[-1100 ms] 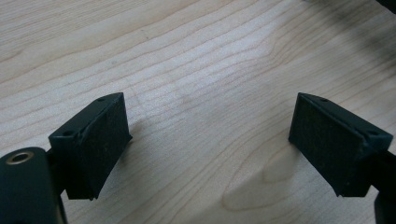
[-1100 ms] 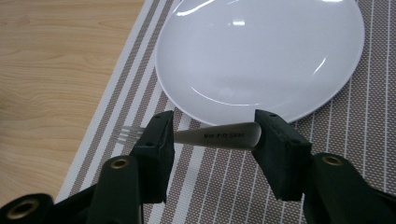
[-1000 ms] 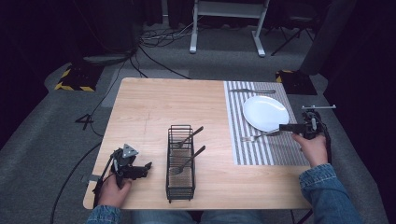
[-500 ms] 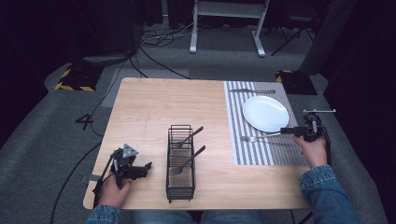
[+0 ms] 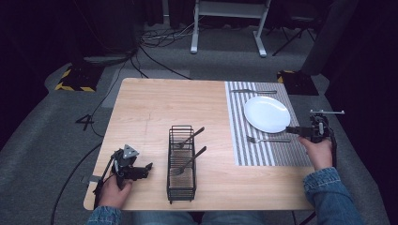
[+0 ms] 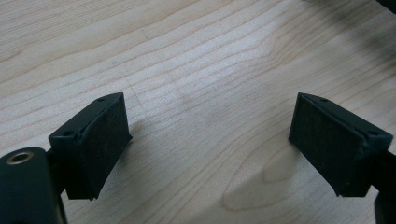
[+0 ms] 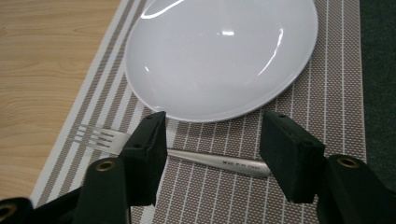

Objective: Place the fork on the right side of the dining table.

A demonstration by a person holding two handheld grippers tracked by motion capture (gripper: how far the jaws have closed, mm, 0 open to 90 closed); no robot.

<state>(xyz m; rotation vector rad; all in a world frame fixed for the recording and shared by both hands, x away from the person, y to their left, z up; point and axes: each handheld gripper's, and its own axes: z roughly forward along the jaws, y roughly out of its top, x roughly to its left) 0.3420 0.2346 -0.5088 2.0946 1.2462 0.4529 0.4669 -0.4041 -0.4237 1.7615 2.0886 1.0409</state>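
Note:
A silver fork [image 5: 267, 139] lies flat on the striped placemat [image 5: 256, 152], just in front of the white plate [image 5: 266, 114]. My right gripper [image 5: 290, 130] is open at the fork's handle end. In the right gripper view the fork handle [image 7: 219, 162] lies on the mat below the spread jaws of that gripper [image 7: 212, 135], with the plate [image 7: 219, 56] just beyond. My left gripper [image 5: 148, 166] rests open at the table's near left, with bare wood between the jaws in its own view [image 6: 210, 144].
A black wire caddy [image 5: 181, 187] stands at the front middle and holds a fork [image 5: 191, 137] and a spoon [image 5: 187, 164]. A knife [image 5: 253, 91] lies at the far end of the placemat. The table edge runs close behind my right gripper.
My right gripper has drawn back to the right, and the fork now lies on the mat in front of the plate. The left gripper has not moved.

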